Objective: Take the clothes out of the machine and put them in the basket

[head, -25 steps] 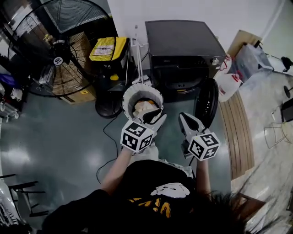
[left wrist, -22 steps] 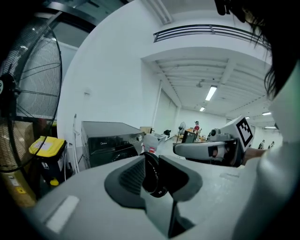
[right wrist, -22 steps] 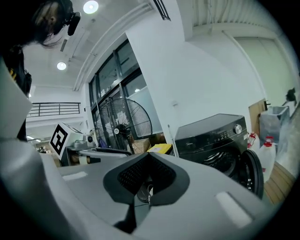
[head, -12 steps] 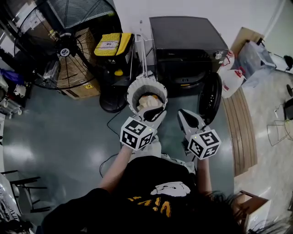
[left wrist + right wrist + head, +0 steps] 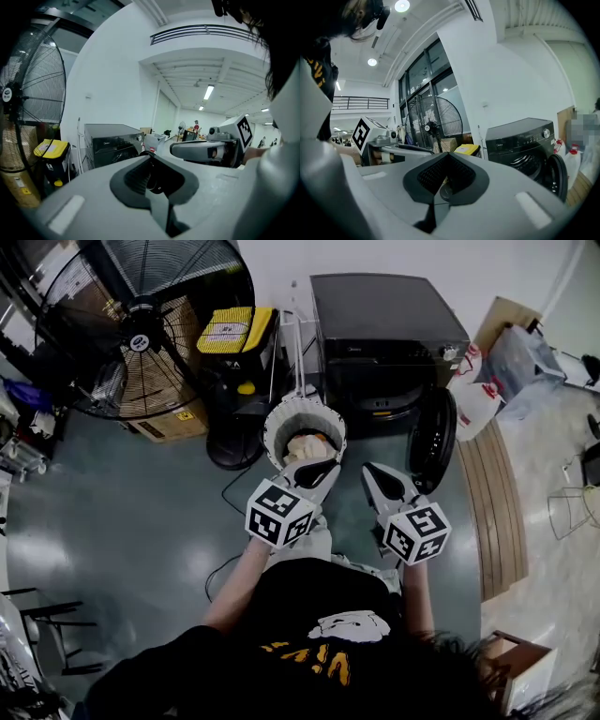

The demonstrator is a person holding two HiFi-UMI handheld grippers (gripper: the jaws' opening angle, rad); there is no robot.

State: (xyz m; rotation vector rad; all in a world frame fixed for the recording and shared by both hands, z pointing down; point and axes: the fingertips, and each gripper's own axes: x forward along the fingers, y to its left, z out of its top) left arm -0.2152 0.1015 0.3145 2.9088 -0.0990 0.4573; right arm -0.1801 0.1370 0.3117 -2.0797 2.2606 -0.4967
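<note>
The black washing machine (image 5: 389,329) stands against the far wall with its round door (image 5: 431,442) swung open to the right. In front of it is a white basket (image 5: 305,432) with light-coloured clothes (image 5: 305,446) inside. My left gripper (image 5: 322,472) is shut and empty, with its tip just at the basket's near rim. My right gripper (image 5: 372,472) is also shut and empty, between the basket and the door. The left gripper view shows its shut jaws, the machine (image 5: 112,140) and the right gripper (image 5: 206,150). The right gripper view shows the machine (image 5: 525,140) and its drum opening.
A large floor fan (image 5: 141,329) stands at the left, with a cardboard box (image 5: 169,418) behind it. A black bin with a yellow lid (image 5: 230,334) sits beside the machine. White jugs (image 5: 473,395) and wooden planks (image 5: 492,512) lie at the right. A cable (image 5: 225,512) runs over the floor.
The head view has shifted a little, so the basket and machine sit slightly further right in the frame. Both grippers stay shut and have hardly moved.
</note>
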